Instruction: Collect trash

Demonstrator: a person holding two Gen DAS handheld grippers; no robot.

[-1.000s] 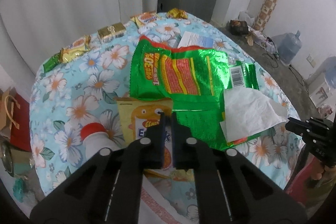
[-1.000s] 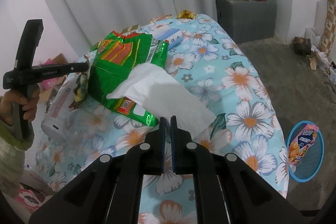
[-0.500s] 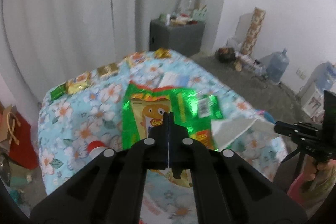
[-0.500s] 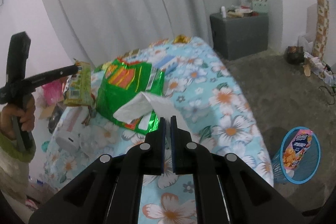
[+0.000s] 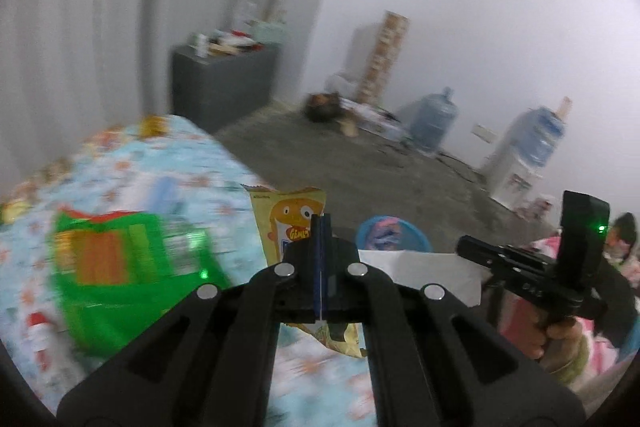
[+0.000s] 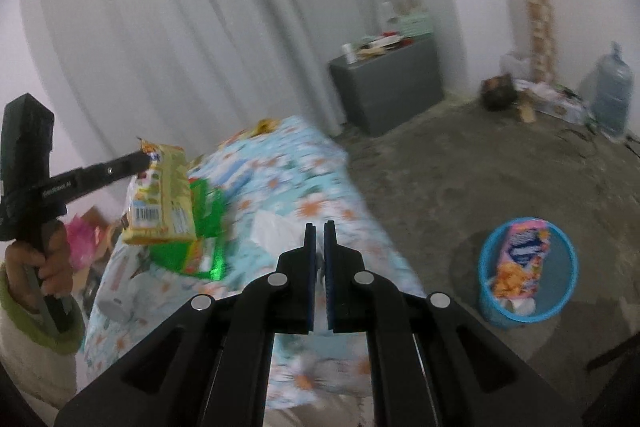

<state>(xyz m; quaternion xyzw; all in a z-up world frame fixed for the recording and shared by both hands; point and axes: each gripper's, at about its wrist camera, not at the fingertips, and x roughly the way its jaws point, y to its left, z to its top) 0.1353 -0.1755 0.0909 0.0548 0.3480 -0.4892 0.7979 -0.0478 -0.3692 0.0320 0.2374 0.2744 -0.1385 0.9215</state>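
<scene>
Yellow snack bag (image 5: 294, 223) hangs in my left gripper (image 5: 321, 227), which is clenched tight on it. On the front I can read "GEM" in red letters under a cartoon face. From my right wrist view the back of the bag (image 6: 162, 203) shows a black barcode, and white letters run along the arm of that gripper (image 6: 138, 161), too small to read.

My right gripper (image 6: 319, 227) is pinched on a white tissue (image 6: 276, 231); in the left wrist view the tissue (image 5: 420, 271) hangs from its tip (image 5: 466, 247).

Both things are up in the air, above the near edge of the table with the flower cloth (image 6: 288, 163). A big green bag (image 5: 124, 267) lies on that cloth, too blurry to read.

Down on the floor to the right stands a blue bin (image 6: 528, 271) with a pink snack packet (image 6: 520, 255) inside.
</scene>
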